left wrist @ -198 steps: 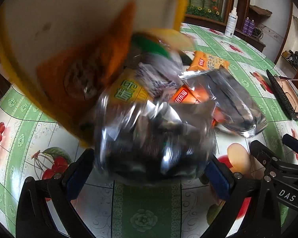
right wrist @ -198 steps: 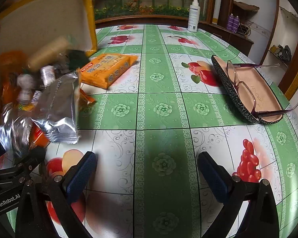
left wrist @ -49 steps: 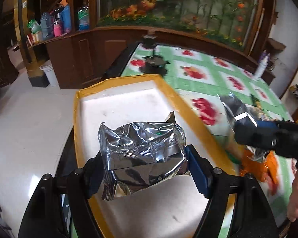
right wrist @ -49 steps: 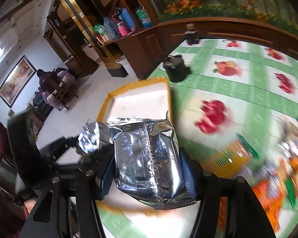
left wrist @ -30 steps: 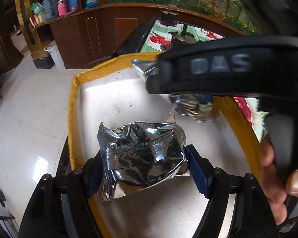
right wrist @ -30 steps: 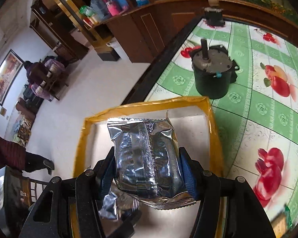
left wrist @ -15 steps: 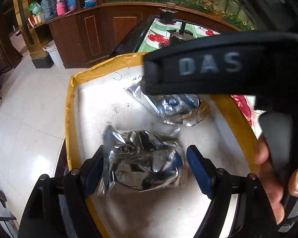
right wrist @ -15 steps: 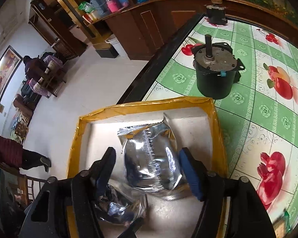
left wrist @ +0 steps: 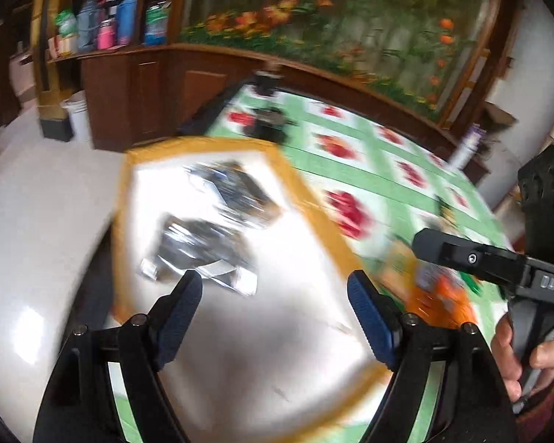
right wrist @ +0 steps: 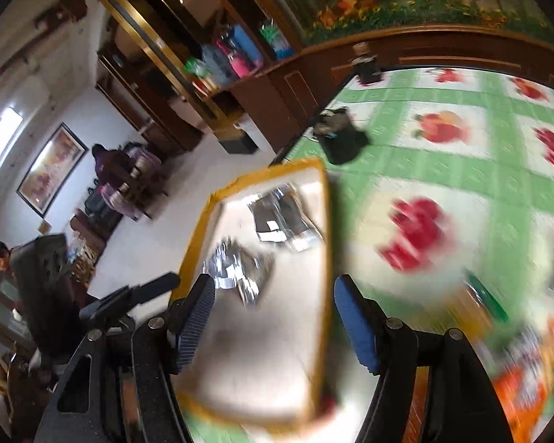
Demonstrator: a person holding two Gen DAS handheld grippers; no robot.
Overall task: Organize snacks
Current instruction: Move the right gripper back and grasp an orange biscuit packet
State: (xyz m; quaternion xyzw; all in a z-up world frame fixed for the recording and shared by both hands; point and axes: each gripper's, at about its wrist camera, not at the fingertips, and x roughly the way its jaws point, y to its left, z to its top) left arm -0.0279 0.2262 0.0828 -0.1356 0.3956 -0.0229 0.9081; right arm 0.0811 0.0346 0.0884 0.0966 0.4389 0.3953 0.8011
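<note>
light: bright, diffuse daylight | glare: white tray point(left wrist: 269, 339) floor blown out, floor sheen | blur: heavy motion smear on foil packets point(left wrist: 203, 247), tablecloth point(right wrist: 461, 170), loose snacks point(right wrist: 528, 387) | sharp: only gripper frames | distortion: strong fisheye, black corner vignette in 2 views

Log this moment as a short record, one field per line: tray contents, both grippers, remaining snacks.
tray: yellow-rimmed, white inside, on the green fruit-print tablecloth
contents: two silver foil snack packets
left gripper: open, empty
right gripper: open, empty
remaining snacks: blurred orange pile right of the tray
</note>
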